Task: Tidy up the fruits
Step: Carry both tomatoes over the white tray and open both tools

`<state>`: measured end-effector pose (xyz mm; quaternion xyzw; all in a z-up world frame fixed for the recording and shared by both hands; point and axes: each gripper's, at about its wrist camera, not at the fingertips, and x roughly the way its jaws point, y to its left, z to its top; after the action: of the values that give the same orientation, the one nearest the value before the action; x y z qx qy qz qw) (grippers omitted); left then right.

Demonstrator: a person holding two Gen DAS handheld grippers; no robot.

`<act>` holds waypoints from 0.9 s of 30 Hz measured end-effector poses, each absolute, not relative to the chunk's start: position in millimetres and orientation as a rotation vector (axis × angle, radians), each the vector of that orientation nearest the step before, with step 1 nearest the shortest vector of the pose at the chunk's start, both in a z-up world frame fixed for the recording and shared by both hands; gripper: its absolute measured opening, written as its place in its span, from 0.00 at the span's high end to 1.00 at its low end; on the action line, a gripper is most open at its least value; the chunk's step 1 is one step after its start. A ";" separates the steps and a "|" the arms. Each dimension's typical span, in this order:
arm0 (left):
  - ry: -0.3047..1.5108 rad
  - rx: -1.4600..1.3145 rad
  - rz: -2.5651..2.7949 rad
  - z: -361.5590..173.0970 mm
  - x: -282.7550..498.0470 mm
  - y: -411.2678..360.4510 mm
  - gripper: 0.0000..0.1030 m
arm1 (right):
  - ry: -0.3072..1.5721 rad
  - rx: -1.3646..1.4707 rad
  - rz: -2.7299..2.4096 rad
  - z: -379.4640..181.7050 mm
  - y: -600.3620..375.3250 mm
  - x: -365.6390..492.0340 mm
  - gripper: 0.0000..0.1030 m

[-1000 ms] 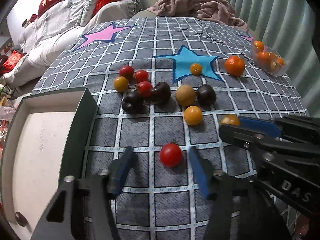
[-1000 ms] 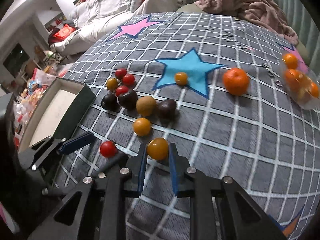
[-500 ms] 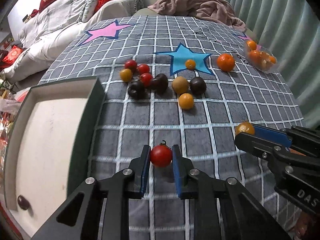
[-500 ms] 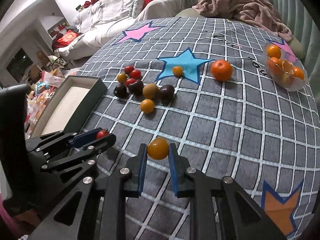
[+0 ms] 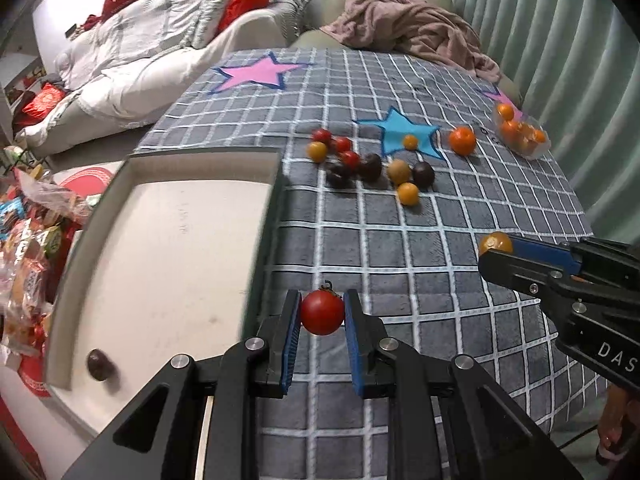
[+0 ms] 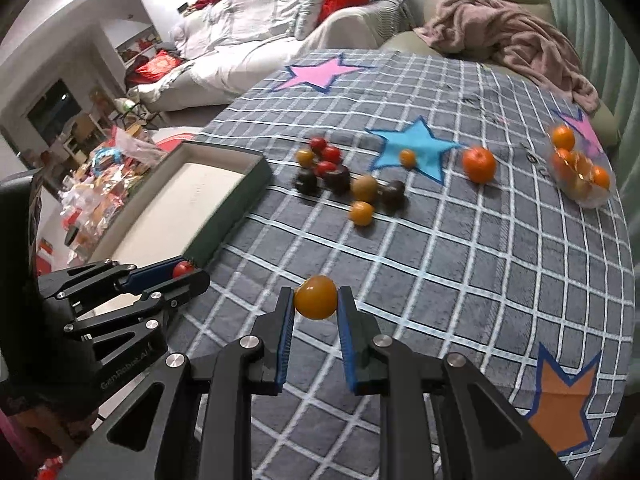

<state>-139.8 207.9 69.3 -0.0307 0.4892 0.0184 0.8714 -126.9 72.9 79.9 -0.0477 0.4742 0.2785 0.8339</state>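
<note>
Fruits are being carried clear of the checked cloth: left gripper is pinching a red tomato beside the tray, right gripper is pinching an orange tomato, presumably for sorting into it.

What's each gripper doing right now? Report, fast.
Left gripper: shut on the red tomato.
Right gripper: shut on the orange tomato.

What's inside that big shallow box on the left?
The box holds one small dark fruit near its front corner; the rest of the visible pale floor is bare. The near end is hidden behind the gripper's frame.
</note>
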 end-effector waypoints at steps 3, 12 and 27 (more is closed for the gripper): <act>1.003 -0.076 0.059 77.2 -148.0 223.1 0.78 | 0.992 -0.126 0.608 87.7 87.2 -132.9 0.77; 0.972 -0.109 0.121 83.3 -164.2 266.6 0.78 | 0.989 -0.176 0.674 97.7 137.2 -146.7 0.77; 1.013 -0.149 0.269 48.9 -172.0 352.2 0.78 | 1.050 -0.287 0.772 74.8 234.0 -153.8 0.77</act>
<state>-172.0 352.2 48.9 -0.0710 0.4832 0.1285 0.8631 -153.8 234.0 74.8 -0.1330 0.4870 0.3580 0.7854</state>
